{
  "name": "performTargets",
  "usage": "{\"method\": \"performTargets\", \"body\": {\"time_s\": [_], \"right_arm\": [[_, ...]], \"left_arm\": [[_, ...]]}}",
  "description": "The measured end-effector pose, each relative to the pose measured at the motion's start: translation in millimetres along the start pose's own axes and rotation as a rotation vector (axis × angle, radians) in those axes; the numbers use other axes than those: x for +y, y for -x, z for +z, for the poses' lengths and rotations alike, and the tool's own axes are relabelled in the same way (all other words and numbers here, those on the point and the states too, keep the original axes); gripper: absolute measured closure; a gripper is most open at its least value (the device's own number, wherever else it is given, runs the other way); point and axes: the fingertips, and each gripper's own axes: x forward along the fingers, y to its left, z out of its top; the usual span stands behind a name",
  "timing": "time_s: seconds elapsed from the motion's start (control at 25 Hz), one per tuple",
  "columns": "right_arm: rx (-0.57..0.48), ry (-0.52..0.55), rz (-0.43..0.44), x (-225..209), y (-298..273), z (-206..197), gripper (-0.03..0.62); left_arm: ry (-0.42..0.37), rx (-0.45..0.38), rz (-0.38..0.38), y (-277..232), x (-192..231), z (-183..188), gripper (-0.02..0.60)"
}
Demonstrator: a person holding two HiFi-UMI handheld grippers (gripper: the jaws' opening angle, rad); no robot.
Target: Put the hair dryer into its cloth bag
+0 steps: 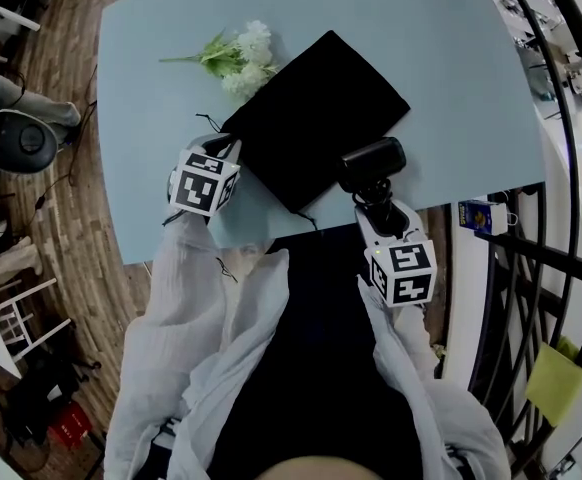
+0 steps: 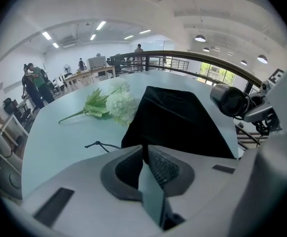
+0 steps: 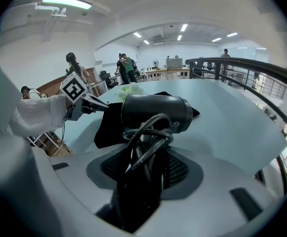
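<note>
The black cloth bag lies flat on the light blue table. My left gripper is at the bag's near left corner. In the left gripper view the jaws are shut on the edge of the bag, with a strip of black cloth between the pads. My right gripper holds the black hair dryer by its cord-wrapped handle, just off the bag's near right edge. In the right gripper view the hair dryer stands upright above the jaws, barrel level.
A sprig of white flowers lies on the table beyond the bag's left corner. The bag's drawstring trails on the table to the left. A black railing runs along the table's right side. The table's near edge is just under my grippers.
</note>
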Motion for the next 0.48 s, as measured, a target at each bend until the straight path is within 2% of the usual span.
{"method": "performTargets", "body": {"time_s": [0.32,0.48], "right_arm": [[-0.02,0.06,0.037,20,8,5,0.396],[-0.023,0.066,0.049,30,10,4,0.396]], "left_arm": [[-0.054,-0.062,-0.073,18,-20,32,0.537],[0.027,-0.061,-0.087,23,-18,43,0.537]]}}
